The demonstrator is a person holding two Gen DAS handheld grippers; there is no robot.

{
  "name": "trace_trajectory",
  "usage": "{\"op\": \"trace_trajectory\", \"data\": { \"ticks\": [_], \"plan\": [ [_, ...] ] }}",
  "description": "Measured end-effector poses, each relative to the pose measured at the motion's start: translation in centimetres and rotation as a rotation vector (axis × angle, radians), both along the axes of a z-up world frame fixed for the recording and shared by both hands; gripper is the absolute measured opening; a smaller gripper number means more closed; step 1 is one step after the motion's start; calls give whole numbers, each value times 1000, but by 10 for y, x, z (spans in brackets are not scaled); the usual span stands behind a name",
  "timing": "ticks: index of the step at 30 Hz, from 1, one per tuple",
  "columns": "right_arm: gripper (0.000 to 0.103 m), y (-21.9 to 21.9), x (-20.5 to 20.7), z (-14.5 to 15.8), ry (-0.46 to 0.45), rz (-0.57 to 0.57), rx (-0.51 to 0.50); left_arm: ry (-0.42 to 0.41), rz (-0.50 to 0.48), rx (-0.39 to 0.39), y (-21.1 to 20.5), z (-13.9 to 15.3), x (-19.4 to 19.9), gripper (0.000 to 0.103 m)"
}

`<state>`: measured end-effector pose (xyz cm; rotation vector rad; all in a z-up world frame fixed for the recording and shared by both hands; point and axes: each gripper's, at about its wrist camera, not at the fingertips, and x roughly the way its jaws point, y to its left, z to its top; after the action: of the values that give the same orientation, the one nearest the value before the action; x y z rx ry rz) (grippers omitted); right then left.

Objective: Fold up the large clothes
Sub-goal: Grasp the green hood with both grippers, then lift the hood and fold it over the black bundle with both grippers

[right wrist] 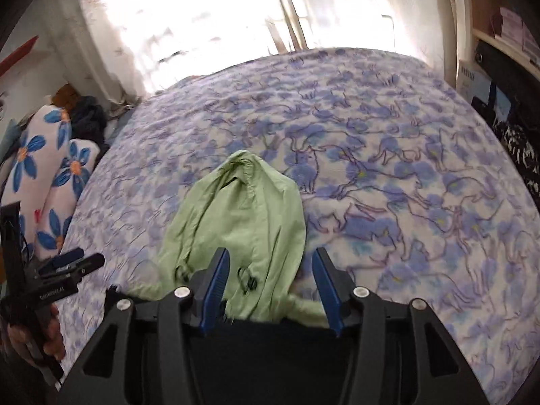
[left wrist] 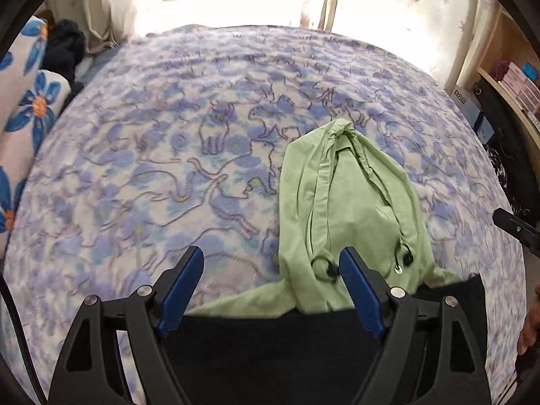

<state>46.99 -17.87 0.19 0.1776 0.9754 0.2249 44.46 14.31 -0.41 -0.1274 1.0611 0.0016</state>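
Note:
A light green hooded garment lies bunched on the bed, its hood pointing away and black drawstring toggles near its near end. A black cloth lies under its near edge, below both grippers. My left gripper is open and empty, its right finger over the green cloth's near part. In the right wrist view the green garment lies ahead, and my right gripper is open and empty just above its near end. The left gripper shows there at the left.
The bed is covered with a blue and purple cat-print sheet. Flowered pillows and dark clothes lie at the left side. Bright curtained windows stand behind the bed. Shelves with boxes stand at the right.

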Motion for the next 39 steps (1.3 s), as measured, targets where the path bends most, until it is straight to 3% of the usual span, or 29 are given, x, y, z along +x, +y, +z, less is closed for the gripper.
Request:
{"op": "trace_trajectory", "data": {
  "ticks": [4,6,11,16,18,19,20,22,25,28,34,39],
  "plan": [
    [51,2,52,-42,82,-9,87,44,9,-17,-1,-46,41,81],
    [51,7,73,-61,110,-22,71,54,27,5,-3,-65,59,81],
    [51,14,115,-102,154,-51,50,104,39,-41,-8,-108,96,81],
    [51,14,138,-133,185,-78,39,135,32,-25,-11,-135,116,77],
    [50,16,140,-136,171,-74,42,112,13,-18,-13,-136,117,62],
    [38,18,140,-135,156,-68,24,105,3,-18,-14,-136,118,37],
    [17,22,140,-135,154,-45,14,102,-18,-47,-15,-133,118,4],
    [7,29,137,-127,137,-28,1,100,-16,-67,-19,-127,119,3],
    [5,35,126,-104,81,-8,-16,43,-7,-22,-27,-104,110,2],
    [4,35,103,-68,14,17,-9,-4,-12,-27,-28,-76,96,1],
    [4,21,37,4,-118,52,38,-116,-63,-70,-6,-2,21,1],
    [4,11,-45,45,-193,127,45,-135,-96,-104,14,31,-55,1]
  ]
}}
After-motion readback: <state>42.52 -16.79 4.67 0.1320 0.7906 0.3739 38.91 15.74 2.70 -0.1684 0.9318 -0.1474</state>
